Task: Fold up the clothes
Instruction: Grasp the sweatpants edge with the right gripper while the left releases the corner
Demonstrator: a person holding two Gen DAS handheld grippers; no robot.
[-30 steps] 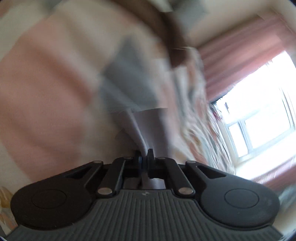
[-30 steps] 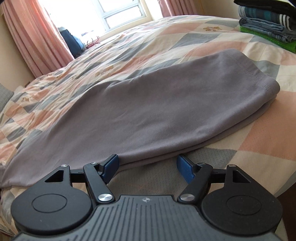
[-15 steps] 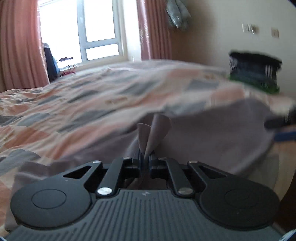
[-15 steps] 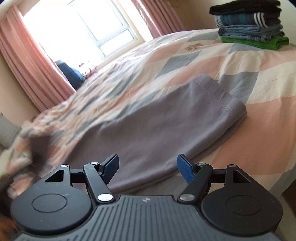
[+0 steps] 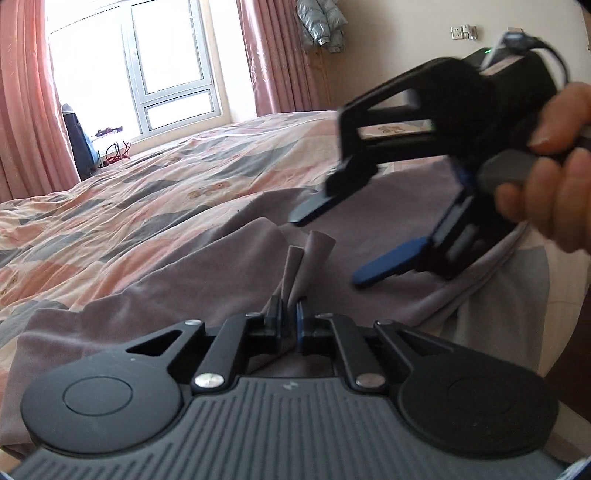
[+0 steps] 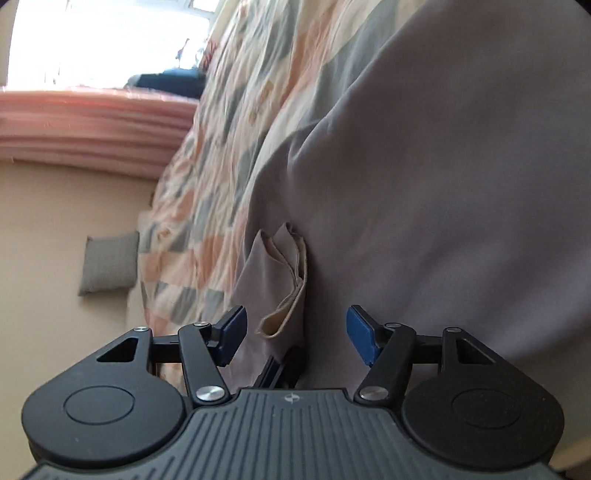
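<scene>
One soft grey-mauve cotton garment (image 5: 192, 280) lies spread on the bed, over a patchwork quilt of pink, grey and cream squares (image 5: 147, 192). Its near edge is gathered into a bunched fold that stands up between the blue-padded tips of the left tongs (image 5: 290, 321), which are clenched on that cloth. In the right wrist view the same pinched corner of the garment (image 6: 284, 280) shows its folded layers, with the left tongs' dark tips just below it.

The right tongs (image 6: 293, 332) are released and their jaws are closing; the pinched fold sits in the gap between the two blue pads, and neither pad presses on it. From the left wrist view the right tongs (image 5: 354, 247) hover just over the garment, held by a person's hand (image 5: 554, 162) at the right edge.

Beyond the bed are one bright window (image 5: 136, 70) flanked by two pink curtains (image 5: 22, 103), and one grey jacket (image 5: 321, 22) hanging on the wall.
</scene>
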